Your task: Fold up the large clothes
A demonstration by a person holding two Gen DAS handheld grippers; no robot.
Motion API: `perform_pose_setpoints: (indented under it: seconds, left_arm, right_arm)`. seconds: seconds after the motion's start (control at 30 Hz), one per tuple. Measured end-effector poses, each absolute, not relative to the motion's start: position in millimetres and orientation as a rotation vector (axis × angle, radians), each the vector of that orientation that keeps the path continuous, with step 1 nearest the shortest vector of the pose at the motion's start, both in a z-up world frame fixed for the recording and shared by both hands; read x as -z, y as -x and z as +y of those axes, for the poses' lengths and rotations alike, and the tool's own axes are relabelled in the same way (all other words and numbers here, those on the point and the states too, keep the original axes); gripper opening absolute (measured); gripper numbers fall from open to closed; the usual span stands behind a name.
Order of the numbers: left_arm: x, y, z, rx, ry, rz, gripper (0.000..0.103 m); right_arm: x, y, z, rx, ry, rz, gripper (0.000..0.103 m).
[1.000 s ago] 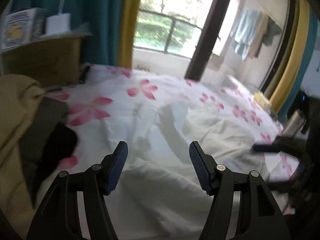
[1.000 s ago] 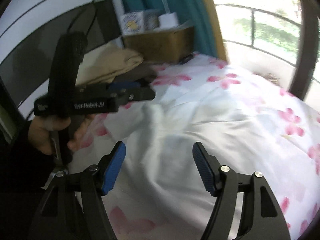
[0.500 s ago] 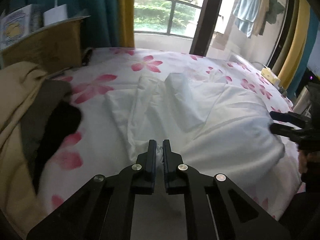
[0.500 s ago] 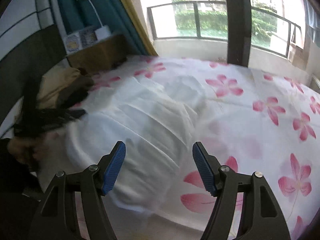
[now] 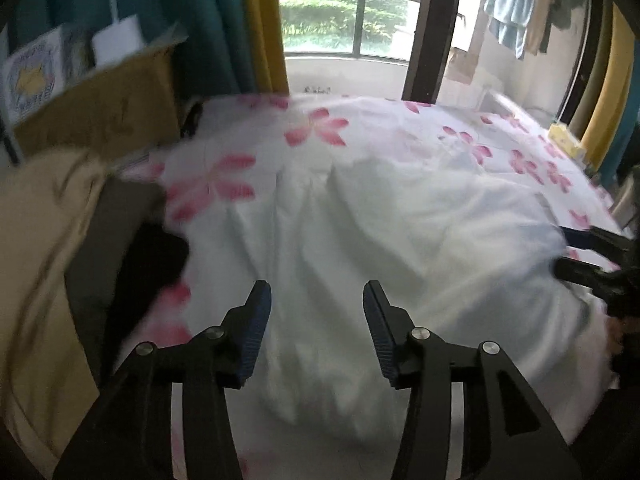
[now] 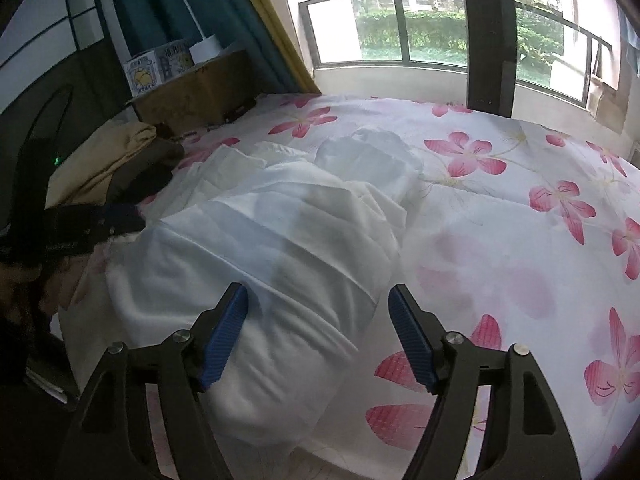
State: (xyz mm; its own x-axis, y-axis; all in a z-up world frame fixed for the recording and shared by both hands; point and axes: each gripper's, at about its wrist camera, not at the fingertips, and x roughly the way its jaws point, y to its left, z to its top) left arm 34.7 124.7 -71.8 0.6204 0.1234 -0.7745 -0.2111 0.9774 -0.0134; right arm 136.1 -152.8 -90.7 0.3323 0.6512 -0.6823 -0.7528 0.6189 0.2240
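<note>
Left hand-held gripper (image 5: pixel 316 328): bottom centre of the left wrist view; jaws spread with nothing pinched between the blue pads, having just been opening; the white cloth lies under and beyond the gap, not pressed by either pad.
Right hand-held gripper (image 6: pixel 318 338): bottom centre of the right wrist view; jaws spread wide, blue pads apart; the near rounded end of the cloth sits between and just past the fingers, and whether the left pad touches it cannot be told.
White garment (image 6: pixel 280 248): a rumpled, partly folded bundle on the bed, filling the lower middle of both views; in the right wrist view it runs from the bottom centre up toward the upper left, with a smaller folded lump at its far end.
Other gripper seen across: in the left wrist view the right one shows as dark fingers at the right edge, beside the cloth's edge; in the right wrist view the left one is a dark blurred shape at the left edge, near the cloth.
Bed cover (image 6: pixel 520 208): white with pink flowers, spread under the garment and out to the right.
Pile of clothes (image 5: pixel 36 240): tan and dark pieces at the left edge, beside the garment.
Cardboard box (image 6: pixel 192 92): upper left, past the pile.
Window (image 6: pixel 420 20): top, behind the bed, with green outside.
</note>
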Motion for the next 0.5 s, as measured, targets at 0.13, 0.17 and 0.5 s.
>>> perform_pose_setpoints:
  seconds: [0.13,0.17,0.5]
  left_arm:
    - [86,-73,124,-0.15,0.034,0.932,0.051]
    - [92,-81,124,-0.135,0.023,0.953,0.051]
    - [90,-79,143,-0.175,0.059,0.891,0.003]
  right_arm:
    - [84,-139,-159,-0.897,0.133,0.801,0.073]
    - [83,-139,-162,-0.891,0.131,0.796,0.073]
    - [85,-162,-174,-0.809,0.082,0.8,0.073]
